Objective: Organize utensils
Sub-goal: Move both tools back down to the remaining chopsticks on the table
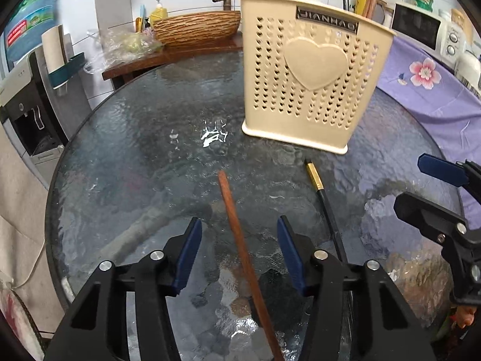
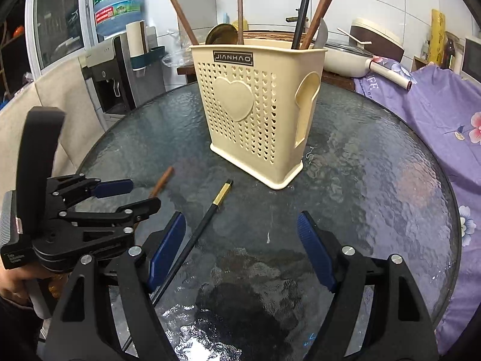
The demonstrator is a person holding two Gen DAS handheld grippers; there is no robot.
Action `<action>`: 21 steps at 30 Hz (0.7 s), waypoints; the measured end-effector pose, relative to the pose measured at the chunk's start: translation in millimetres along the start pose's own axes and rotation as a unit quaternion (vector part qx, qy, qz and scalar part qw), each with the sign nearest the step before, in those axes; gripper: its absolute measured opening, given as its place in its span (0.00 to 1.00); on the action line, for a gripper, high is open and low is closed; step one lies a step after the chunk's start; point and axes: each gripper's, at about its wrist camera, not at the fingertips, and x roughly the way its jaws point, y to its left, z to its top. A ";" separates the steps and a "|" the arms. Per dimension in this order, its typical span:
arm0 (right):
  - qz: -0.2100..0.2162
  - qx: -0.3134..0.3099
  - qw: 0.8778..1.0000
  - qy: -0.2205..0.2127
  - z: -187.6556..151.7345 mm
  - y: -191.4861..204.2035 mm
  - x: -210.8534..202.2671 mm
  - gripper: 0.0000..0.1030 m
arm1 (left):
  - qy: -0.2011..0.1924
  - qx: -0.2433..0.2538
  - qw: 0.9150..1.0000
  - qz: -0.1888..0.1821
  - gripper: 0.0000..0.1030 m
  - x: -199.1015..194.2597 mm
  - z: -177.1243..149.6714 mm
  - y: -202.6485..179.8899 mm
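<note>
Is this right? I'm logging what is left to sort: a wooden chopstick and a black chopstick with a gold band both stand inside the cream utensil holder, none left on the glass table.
Not quite. The wooden chopstick and the black chopstick with a gold band lie on the glass table in front of the cream utensil holder, not inside it; both wrist views show this.

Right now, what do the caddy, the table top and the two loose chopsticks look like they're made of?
Caddy: cream plastic by the look, matte, moulded heart and punched heart holes.
Table top: glass, apparently textured; rippled surface, bright glare, shapes showing through.
Brown chopstick: looks like wood, reddish, dull finish.
Black chopstick: smooth and dark with a shiny gold band, possibly metal; the black part could be lacquer or plastic.
</note>
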 end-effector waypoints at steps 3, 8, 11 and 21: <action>-0.005 -0.003 1.000 0.002 -1.7 3.6 1.7 0.74 | 0.006 0.000 1.000 -0.002 0.44 5.4 -0.8 -2.4; -0.007 -0.003 1.000 0.005 -1.1 5.4 3.6 0.74 | 0.011 0.004 1.000 0.002 0.37 12.2 -0.8 -5.3; -0.010 -0.005 1.000 0.007 -1.6 6.9 5.9 0.74 | 0.009 0.002 1.000 0.006 0.34 12.8 1.0 -3.6; -0.010 -0.011 1.000 0.027 -2.4 14.7 22.5 0.74 | 0.009 -0.002 1.000 0.014 0.19 20.5 12.1 4.2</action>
